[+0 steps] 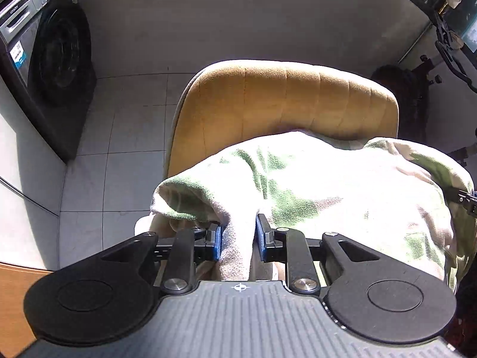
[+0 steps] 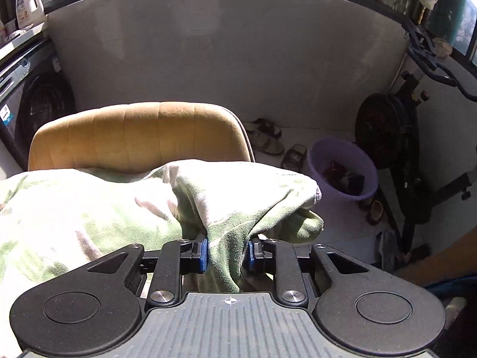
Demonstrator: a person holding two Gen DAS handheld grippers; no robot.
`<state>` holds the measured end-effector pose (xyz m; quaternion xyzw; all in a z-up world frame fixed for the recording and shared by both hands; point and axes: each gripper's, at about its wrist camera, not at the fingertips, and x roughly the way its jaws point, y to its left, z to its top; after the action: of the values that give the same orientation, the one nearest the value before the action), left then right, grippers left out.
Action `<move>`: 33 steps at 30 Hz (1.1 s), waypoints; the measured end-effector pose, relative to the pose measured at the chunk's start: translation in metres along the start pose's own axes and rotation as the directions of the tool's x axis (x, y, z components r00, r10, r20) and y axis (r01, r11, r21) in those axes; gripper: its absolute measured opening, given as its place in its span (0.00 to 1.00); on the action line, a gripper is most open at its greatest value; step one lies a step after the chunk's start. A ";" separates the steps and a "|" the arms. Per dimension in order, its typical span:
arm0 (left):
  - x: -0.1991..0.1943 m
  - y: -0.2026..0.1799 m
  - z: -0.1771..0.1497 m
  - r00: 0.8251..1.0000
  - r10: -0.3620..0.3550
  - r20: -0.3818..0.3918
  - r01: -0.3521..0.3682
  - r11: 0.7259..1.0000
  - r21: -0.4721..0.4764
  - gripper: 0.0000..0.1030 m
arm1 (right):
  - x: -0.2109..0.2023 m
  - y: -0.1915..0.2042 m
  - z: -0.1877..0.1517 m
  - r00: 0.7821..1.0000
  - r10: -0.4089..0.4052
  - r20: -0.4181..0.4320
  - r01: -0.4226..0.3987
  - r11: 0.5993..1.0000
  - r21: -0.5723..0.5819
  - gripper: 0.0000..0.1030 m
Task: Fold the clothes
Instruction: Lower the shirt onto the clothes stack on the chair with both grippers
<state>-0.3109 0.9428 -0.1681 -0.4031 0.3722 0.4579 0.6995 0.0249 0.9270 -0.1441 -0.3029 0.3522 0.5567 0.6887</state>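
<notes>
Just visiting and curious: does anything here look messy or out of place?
The green-and-white cloth is bunched unevenly over the yellow chair, not flat. Both grippers, left and right, pinch folds of it. Sandals lie scattered on the floor.

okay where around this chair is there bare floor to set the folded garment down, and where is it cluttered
Bare tiles lie between the washing machine and the mustard chair. It is crowded on the chair's other side: sandals, a purple basin holding dark items, and the exercise bike. The green garment covers the seat.
</notes>
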 end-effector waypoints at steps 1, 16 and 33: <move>0.004 0.006 -0.001 1.000 -0.012 -0.008 0.012 1.000 -0.018 0.29 | 0.008 0.001 -0.001 1.000 -0.003 -0.015 0.004 1.000 0.007 0.22; -0.019 0.094 0.013 0.988 -0.118 0.101 0.146 0.929 -0.341 0.51 | 0.007 -0.034 -0.013 0.999 -0.041 0.019 0.037 0.980 0.193 0.43; -0.033 0.070 0.010 0.908 -0.143 0.394 0.282 0.905 -0.320 0.09 | -0.012 -0.024 -0.064 0.992 0.124 0.024 -0.126 0.976 0.179 0.57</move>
<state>-0.3856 0.9584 -0.1508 -0.4749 0.0973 0.5054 0.7138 0.0372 0.8639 -0.1696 -0.2129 0.4150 0.5667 0.6792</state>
